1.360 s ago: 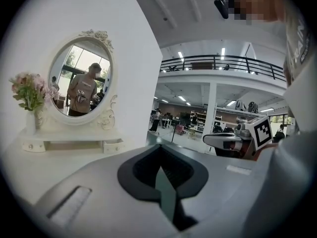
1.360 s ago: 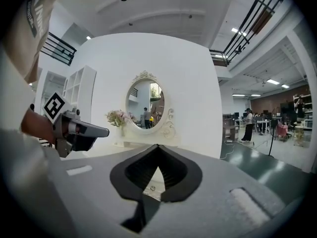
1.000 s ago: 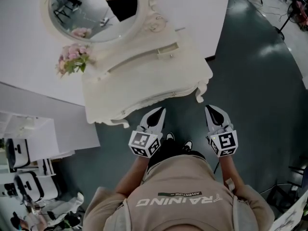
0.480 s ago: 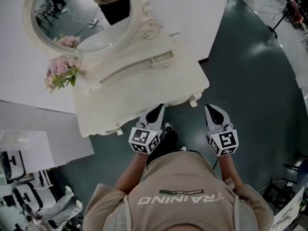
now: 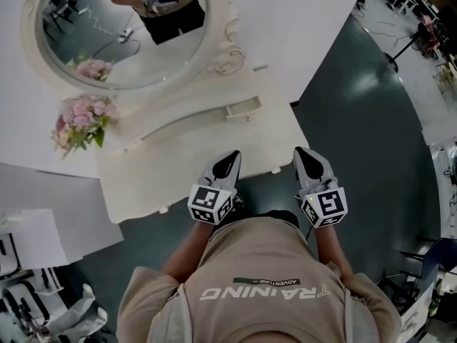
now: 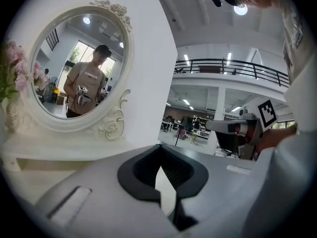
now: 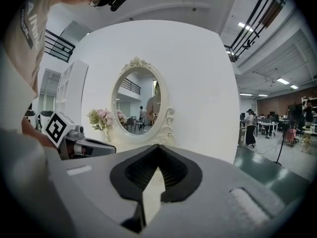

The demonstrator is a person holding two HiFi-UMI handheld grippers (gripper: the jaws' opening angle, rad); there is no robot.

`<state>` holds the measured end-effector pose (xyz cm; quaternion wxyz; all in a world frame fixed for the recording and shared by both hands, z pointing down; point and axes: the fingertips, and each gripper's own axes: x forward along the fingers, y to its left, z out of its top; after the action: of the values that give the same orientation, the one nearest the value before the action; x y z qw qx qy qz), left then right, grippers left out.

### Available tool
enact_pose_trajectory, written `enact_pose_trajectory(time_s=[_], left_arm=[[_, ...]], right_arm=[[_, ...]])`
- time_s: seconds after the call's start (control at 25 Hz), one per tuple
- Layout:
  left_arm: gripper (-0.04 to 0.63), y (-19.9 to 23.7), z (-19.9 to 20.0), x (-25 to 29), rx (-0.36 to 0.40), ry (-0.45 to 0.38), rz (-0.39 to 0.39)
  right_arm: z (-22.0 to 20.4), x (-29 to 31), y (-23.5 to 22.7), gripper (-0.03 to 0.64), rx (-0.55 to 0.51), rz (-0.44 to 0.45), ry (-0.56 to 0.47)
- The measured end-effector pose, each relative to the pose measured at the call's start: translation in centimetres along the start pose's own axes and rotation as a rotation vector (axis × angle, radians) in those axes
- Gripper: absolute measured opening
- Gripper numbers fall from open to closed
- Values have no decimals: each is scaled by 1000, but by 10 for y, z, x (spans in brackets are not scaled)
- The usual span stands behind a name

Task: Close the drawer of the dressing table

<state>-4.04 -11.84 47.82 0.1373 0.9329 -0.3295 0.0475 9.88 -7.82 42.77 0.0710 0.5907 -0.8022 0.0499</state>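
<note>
We find the head view dim and greyish, bowed toward its edges, with a pale sheen on the dark floor (image 5: 364, 84) at upper right and the dressing table (image 5: 186, 148) washed flat. Both gripper views are brighter, lit by ceiling lamps (image 6: 240, 9) overhead, ringed in black at the corners, strongly curved, and soft in the nearest foreground; the white wall (image 7: 198, 83) is evenly lit.

Large hall: mezzanine railing (image 6: 223, 63), ceiling lights (image 7: 283, 81)
</note>
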Motion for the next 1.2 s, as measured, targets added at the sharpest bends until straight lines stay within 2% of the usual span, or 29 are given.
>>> enact_pose_trajectory(time_s=[0.32, 0.48, 0.84, 1.08, 1.2], left_arm=[[17, 24, 9, 23, -38, 13, -24], [17, 37, 6, 34, -44, 30, 6], [17, 47, 8, 73, -64, 67, 113], [17, 55, 2, 97, -106, 84, 191], [17, 58, -3, 114, -144, 94, 210]], right_arm=[[3, 40, -14, 2, 1, 7, 12], [4, 59, -22, 2, -19, 28, 8], [-2, 108, -50, 2, -11, 177, 27], [-12, 137, -73, 2, 9, 286, 28], [-17, 146, -88, 3, -5, 308, 35]])
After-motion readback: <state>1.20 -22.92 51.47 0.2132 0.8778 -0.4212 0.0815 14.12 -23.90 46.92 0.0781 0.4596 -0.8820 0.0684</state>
